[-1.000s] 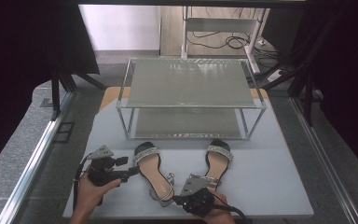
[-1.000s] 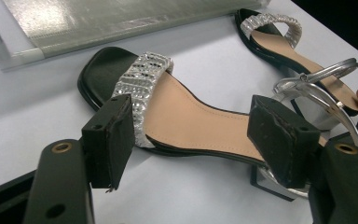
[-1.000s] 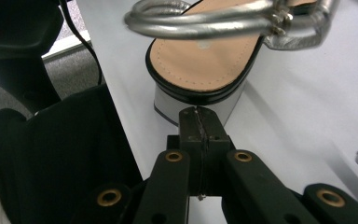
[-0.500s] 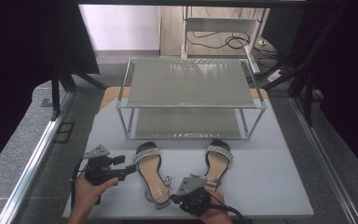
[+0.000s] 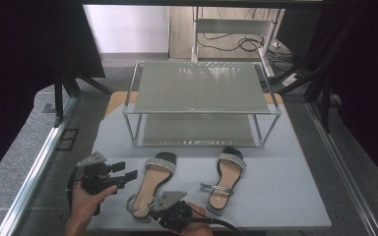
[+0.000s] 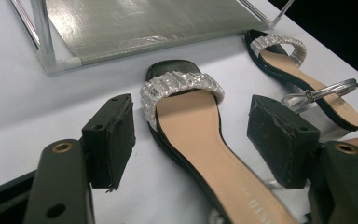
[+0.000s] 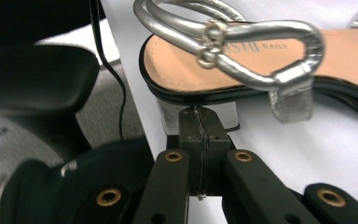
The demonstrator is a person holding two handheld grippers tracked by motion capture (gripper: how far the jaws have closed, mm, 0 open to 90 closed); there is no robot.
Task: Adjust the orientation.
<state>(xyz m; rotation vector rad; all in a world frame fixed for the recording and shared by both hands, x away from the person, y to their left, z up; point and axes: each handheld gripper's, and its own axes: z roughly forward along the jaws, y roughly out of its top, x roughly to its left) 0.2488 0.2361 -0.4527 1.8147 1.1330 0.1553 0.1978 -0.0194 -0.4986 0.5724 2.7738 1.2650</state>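
— While you had both tools down on the white table (image 5: 285,196), how did your left gripper (image 6: 191,140) stand?

— Spread wide. I held it low beside the left sandal (image 5: 152,184), jaws apart, and in the left gripper view that sandal's jewelled toe strap (image 6: 182,86) and tan insole ran up between them. Neither pad touched the shoe.

— And the right gripper (image 7: 200,135)?

— Pressed together, pad against pad, with nothing between. In the right gripper view its tip sat just at the silver block heel (image 7: 198,114) of that same sandal; I could not tell whether it touched. The looped silver ankle strap (image 7: 242,42) lay over the heel end above it.

— Where was the other shoe?

— The right sandal (image 5: 225,179) lay flat to the right, apart from the first, toe toward the two-tier wire shelf (image 5: 202,88), which stood behind both shoes.
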